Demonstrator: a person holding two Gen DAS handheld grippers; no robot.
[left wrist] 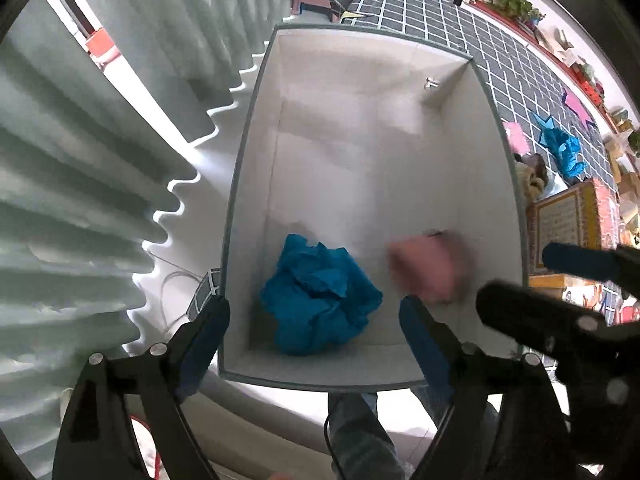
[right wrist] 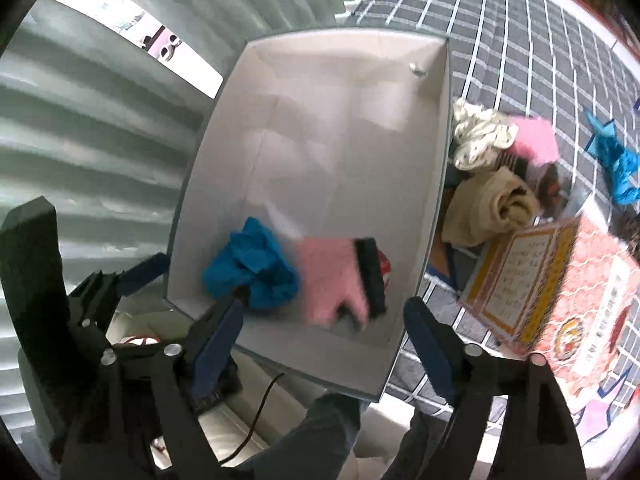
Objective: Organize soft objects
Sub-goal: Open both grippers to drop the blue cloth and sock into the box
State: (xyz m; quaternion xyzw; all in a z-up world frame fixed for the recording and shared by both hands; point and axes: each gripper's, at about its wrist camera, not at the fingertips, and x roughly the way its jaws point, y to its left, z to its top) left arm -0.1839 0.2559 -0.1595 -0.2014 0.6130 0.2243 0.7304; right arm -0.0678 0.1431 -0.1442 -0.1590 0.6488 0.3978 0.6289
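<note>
A white open box (left wrist: 248, 160) stands below both grippers. In its near left corner lies a crumpled blue cloth (left wrist: 316, 304). Beside it on the right is a pink fuzzy piece (left wrist: 428, 272), blurred, free of any finger. In the right wrist view the blue cloth (right wrist: 252, 268) and the pink piece (right wrist: 328, 280), with a black part on its right edge, lie inside the box (right wrist: 192, 200). My left gripper (left wrist: 316, 320) hangs open above the blue cloth, holding nothing. My right gripper (right wrist: 326, 320) is open above the pink piece, holding nothing.
A grey checked cloth (right wrist: 520, 60) covers the surface right of the box. On it lie a patterned cream cloth (right wrist: 480, 136), another pink fuzzy piece (right wrist: 532, 140), a rolled beige towel (right wrist: 496, 204), a blue cloth (right wrist: 616, 168) and an orange printed box (right wrist: 560, 280). A pleated curtain (left wrist: 80, 160) hangs left.
</note>
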